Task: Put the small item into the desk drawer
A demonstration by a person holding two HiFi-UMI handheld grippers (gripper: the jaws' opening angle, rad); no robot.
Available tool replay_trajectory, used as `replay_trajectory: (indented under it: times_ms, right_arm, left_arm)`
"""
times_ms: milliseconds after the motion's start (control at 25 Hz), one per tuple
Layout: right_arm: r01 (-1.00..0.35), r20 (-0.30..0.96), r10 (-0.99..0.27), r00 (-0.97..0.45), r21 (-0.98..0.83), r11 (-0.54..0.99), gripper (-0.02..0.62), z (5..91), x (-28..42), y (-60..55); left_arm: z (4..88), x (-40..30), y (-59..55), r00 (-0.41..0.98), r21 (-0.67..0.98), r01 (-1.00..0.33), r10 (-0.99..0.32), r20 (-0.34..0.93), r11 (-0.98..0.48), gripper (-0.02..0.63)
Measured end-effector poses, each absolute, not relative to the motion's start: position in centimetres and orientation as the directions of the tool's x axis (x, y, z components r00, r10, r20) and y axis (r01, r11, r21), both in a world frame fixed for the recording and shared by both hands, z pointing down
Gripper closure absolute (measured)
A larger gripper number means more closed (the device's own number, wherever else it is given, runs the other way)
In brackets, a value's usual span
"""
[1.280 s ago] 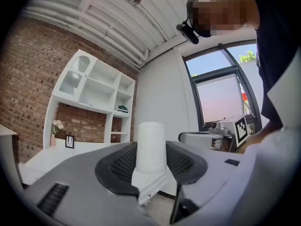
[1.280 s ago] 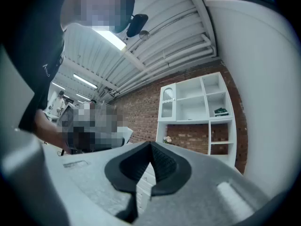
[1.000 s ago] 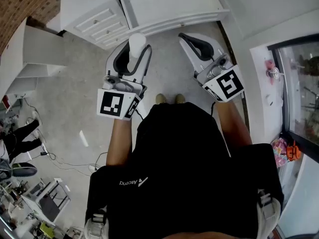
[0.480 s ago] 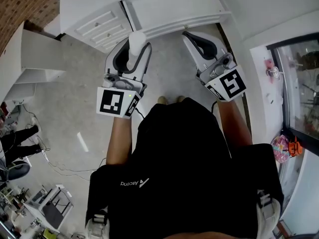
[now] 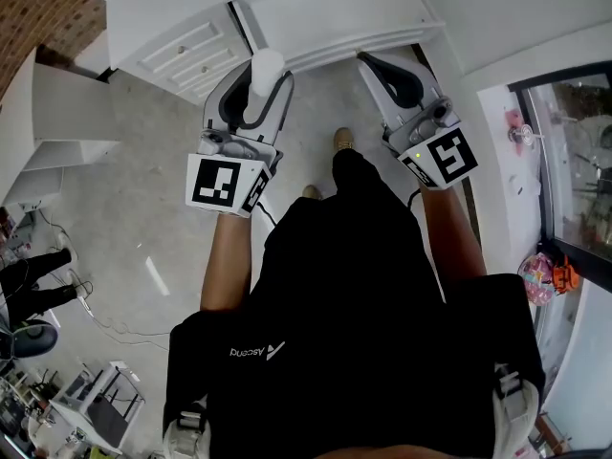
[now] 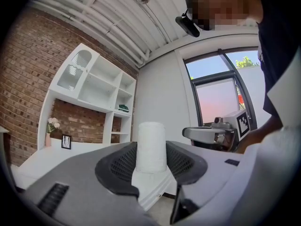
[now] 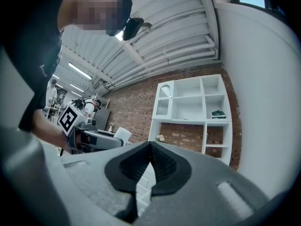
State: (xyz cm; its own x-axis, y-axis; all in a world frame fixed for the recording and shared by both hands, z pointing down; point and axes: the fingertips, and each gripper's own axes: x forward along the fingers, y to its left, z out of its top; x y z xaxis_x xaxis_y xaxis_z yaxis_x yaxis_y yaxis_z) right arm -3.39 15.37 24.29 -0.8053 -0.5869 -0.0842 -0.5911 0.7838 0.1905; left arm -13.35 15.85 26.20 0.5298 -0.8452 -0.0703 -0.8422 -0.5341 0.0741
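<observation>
The small item is a white cylinder (image 5: 265, 76), standing upright between the jaws of my left gripper (image 5: 256, 82), which is shut on it. In the left gripper view the cylinder (image 6: 151, 147) fills the gap between the black pads. My right gripper (image 5: 377, 65) is shut with nothing in it; its pads meet in the right gripper view (image 7: 150, 147). Both point at the white desk (image 5: 325, 8), whose drawer stack (image 5: 186, 46) at the left looks closed. The grippers hang over the floor just short of the desk.
A white shelf unit (image 7: 197, 112) stands against a brick wall. A window (image 5: 574, 161) and its white sill run along the right. Cables and a person's legs (image 5: 29, 275) lie on the floor at the far left. A shoe (image 5: 342, 142) shows between the grippers.
The person has stepped forward, one foot now ahead. Both grippers have moved up closer to the desk. The cylinder stays in the left gripper.
</observation>
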Motion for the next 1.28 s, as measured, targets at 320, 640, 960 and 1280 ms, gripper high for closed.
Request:
replay_trajectory:
  times_ms: [320,640,960,1280]
  right_arm:
    - [-0.58,-0.087,-0.574,-0.814,0.181,0.795,0.595,25.3,-4.0,10.6]
    - [-0.558,-0.075,-0.555,-0.829,0.188,0.808,0.595,26.8,-3.1,3.7]
    - [-0.513,-0.036,-0.514,-0.857,0.154,0.844,0.595,29.2,-2.6,-5.0]
    - [-0.442,0.022,-0.448,-0.894,0.121,0.889,0.595,31.9,-2.3,-12.7]
  left_arm:
    - [28.2,-14.2,11.4,0.521,0.062,-0.851,-0.853,-0.027,-0.521,0.426]
    - [30.4,-13.5,5.1,0.5,0.06,-0.865,-0.865,0.032,-0.498,0.426]
    - [34.0,-12.2,-3.4,0.481,0.066,-0.877,-0.865,0.142,-0.476,0.426]
    - [38.2,-10.2,-11.4,0.441,0.072,-0.896,-0.856,0.269,-0.439,0.427]
